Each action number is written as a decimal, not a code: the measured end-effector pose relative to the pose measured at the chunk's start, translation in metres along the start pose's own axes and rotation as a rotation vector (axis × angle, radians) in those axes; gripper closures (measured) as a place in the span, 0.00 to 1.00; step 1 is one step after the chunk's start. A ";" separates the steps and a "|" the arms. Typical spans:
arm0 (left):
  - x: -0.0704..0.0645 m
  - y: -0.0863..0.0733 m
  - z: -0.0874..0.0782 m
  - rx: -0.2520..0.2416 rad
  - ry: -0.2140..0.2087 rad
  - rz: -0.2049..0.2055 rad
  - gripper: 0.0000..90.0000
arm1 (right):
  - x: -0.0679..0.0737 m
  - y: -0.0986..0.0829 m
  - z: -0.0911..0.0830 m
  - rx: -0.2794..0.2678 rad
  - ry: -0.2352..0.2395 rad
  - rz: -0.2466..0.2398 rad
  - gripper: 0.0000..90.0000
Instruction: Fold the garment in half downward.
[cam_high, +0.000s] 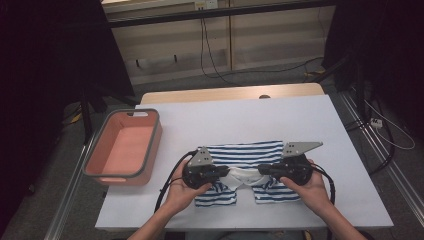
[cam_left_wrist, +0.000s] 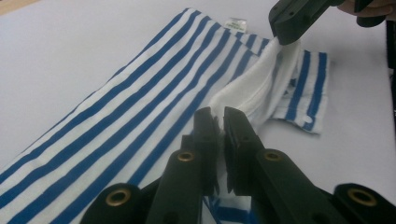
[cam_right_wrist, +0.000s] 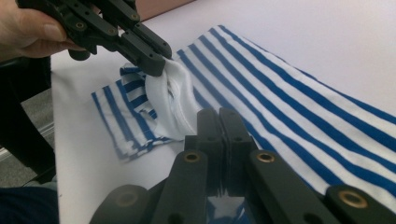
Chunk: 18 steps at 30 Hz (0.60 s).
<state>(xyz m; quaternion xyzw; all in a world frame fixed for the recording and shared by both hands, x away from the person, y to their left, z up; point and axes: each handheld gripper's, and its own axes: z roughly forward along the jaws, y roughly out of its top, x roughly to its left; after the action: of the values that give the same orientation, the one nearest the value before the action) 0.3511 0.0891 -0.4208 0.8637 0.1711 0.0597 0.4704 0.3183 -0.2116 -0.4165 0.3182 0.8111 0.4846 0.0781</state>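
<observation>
Both claws, left gripper (cam_high: 226, 171) and right gripper (cam_high: 261, 170), are clenched on the white collar (cam_high: 243, 175) between them; the striped shirt (cam_high: 250, 152) looks soft (likely to sag).

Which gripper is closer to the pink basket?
Left. The left gripper pinches the white collar of the striped shirt, just right of the pink basket. The right gripper pinches the same collar farther right, beyond the left one.

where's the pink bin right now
In the high view the pink bin sits at the table's left edge, left of the striped shirt and the left gripper.
</observation>
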 end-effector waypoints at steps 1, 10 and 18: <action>-0.002 -0.001 -0.001 0.004 -0.004 0.004 0.94 | 0.002 -0.001 -0.001 0.000 0.005 0.001 0.98; -0.023 -0.010 -0.007 0.054 -0.062 0.044 0.94 | 0.017 -0.017 -0.009 0.031 0.034 -0.010 0.97; -0.031 -0.021 -0.002 0.104 -0.085 0.065 0.94 | 0.023 -0.033 -0.008 0.089 0.056 -0.001 0.98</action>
<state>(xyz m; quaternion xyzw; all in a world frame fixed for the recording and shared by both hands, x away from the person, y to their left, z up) 0.3166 0.0904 -0.4353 0.8939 0.1256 0.0292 0.4294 0.2820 -0.2149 -0.4354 0.3071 0.8340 0.4565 0.0414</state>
